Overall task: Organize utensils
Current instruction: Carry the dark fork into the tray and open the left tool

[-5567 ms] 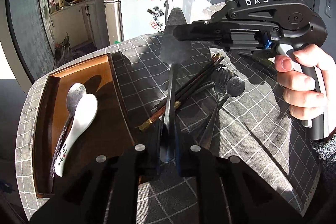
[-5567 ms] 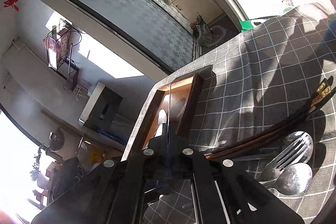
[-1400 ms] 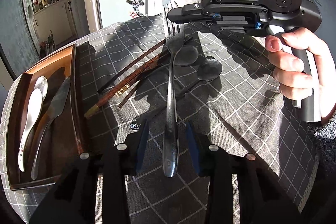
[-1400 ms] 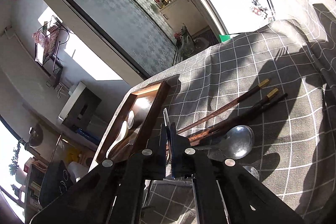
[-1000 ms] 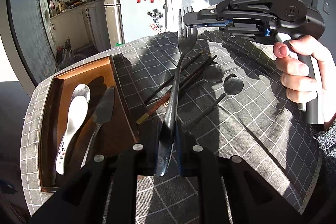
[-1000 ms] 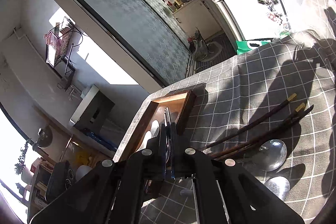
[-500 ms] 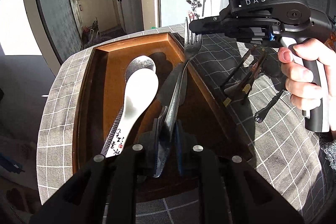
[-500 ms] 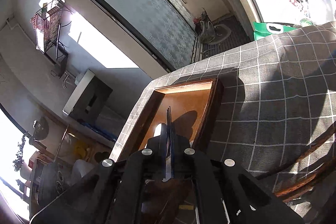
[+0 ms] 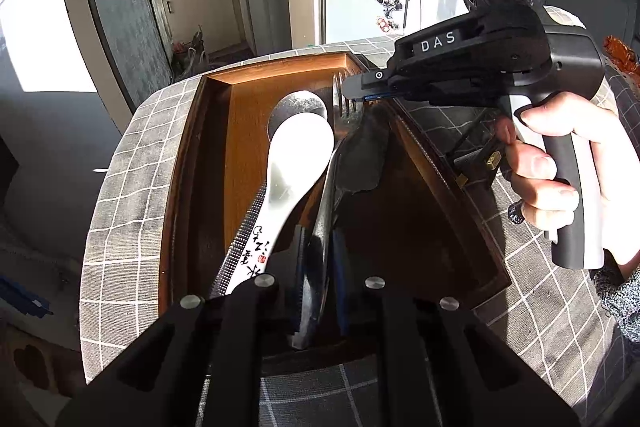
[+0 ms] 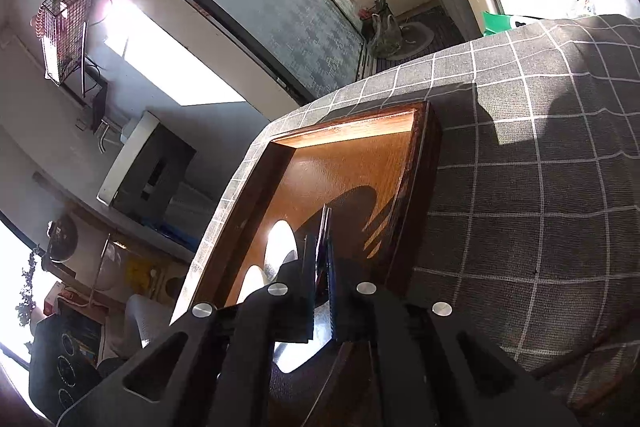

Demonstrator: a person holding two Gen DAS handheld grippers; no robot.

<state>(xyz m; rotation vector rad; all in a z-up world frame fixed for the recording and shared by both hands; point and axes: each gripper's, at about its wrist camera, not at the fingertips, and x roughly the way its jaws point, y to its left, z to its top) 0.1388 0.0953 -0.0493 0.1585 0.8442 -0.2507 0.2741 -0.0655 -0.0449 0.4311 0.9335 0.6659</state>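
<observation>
A metal fork (image 9: 326, 195) lies lengthwise over the wooden tray (image 9: 280, 71), low above its contents. My left gripper (image 9: 318, 267) is shut on the fork's handle between its blue pads. My right gripper (image 9: 352, 93), held by a hand (image 9: 560, 155), is at the tines. Its jaws are opening, and in the right wrist view (image 10: 320, 267) the fork's edge (image 10: 325, 223) still stands between the parted pads. In the tray lie a white ceramic spoon (image 9: 296, 163), a metal spoon (image 9: 298, 105) and a dull knife (image 9: 362, 159).
The tray (image 10: 352, 125) sits on a grey checked tablecloth (image 9: 128, 167) near the table's left edge. Dark chopsticks (image 9: 476, 167) with gold ends lie on the cloth right of the tray, behind the right gripper. A fridge and kitchen cabinets stand beyond the table.
Both grippers carried the fork leftward from over the cloth to over the tray and lowered it. The right gripper's pads have parted slightly around the tines.
</observation>
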